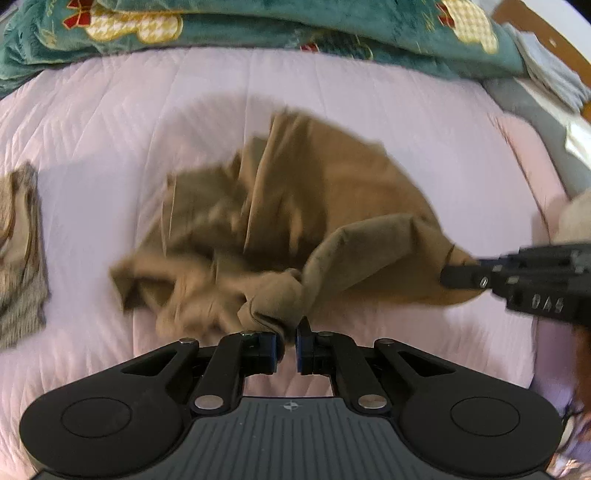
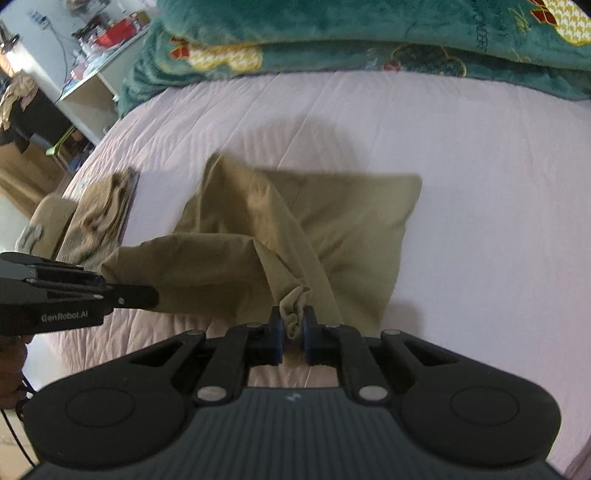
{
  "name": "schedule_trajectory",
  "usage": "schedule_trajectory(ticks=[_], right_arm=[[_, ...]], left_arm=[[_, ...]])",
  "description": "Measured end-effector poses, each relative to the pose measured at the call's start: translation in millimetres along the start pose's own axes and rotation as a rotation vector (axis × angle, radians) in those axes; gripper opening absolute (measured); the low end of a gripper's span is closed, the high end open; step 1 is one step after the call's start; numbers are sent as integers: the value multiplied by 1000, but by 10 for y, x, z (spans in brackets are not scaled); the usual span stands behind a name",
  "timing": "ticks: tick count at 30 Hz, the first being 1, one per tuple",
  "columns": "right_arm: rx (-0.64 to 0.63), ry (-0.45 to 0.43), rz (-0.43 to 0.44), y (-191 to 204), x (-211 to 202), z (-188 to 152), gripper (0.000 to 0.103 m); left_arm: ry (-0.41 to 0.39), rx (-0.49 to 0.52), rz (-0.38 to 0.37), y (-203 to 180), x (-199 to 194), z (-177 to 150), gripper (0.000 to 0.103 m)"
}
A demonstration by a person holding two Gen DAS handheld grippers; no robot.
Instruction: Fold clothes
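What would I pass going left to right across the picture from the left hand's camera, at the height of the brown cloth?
Folded grey-brown garment → bare pink bedcover → crumpled brown cloth → right gripper, clamped on a corner of that cloth.

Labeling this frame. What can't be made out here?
- Brown garment: type unclear, bunched and motion-blurred in the left wrist view.
- Right tool: the pinched edge is hidden between its pads.
- Folded pile: cut off by the left edge of the frame.

garment (image 1: 295, 192) on bed (image 1: 110, 110), blanket (image 1: 258, 26) behind
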State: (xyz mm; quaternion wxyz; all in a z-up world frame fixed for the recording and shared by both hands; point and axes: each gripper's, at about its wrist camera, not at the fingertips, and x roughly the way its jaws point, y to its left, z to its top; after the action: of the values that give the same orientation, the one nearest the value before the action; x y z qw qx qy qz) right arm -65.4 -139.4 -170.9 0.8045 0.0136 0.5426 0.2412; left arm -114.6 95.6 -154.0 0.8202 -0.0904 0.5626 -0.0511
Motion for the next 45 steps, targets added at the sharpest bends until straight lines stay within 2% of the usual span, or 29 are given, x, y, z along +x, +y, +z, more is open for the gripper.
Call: schedule_trajectory(ticks=[6,9,12,13,14,15,16,17,20,22,26,30,35,40,45], right_arm=[[-50,41,-10,172,62,-454,10],[-70,81,-30,218,171,-652,15],[-100,118,-59,297,242,-838,32],[-108,121,-69,322,238,-897,39],[-112,120,-79,343,216,-948,43],[-113,121,-86,355,190,-981,44],[-112,124,-94,363,165,-1004,45],[-110,124,-100,372,138,-1019,45],[-108,104,-116,406,25,-985,48],[-110,81,-125,429,-67,-925,50],[-161,30,-115,601,-120,-692,56],[-308,-30,-88,1084,94,-502,58],[-505,-67,-105,1557,393,-556,58],[-596,-58,-115,1723,610,-595,58],[-631,-48,-94,1805,482,-690,58]], left_arm=[[57,3,-20,97,77,-579,9],[70,24,-19,126,152,-841,11],[82,-3,-10,185,219,-981,17],[81,-11,-7,199,218,-1007,20],[90,-26,-5,214,210,-1017,27],[99,-42,-2,228,202,-1026,34],[101,-61,-3,245,159,-1028,47],[103,-79,-3,262,115,-1029,52],[86,-115,7,285,-100,-1008,62],[74,-125,16,290,-243,-978,64],[99,-133,82,255,-332,-884,65],[110,-186,128,380,-318,-765,65],[106,-265,170,622,-334,-837,65],[116,-303,176,788,-310,-929,65],[92,-298,184,829,-294,-908,65]])
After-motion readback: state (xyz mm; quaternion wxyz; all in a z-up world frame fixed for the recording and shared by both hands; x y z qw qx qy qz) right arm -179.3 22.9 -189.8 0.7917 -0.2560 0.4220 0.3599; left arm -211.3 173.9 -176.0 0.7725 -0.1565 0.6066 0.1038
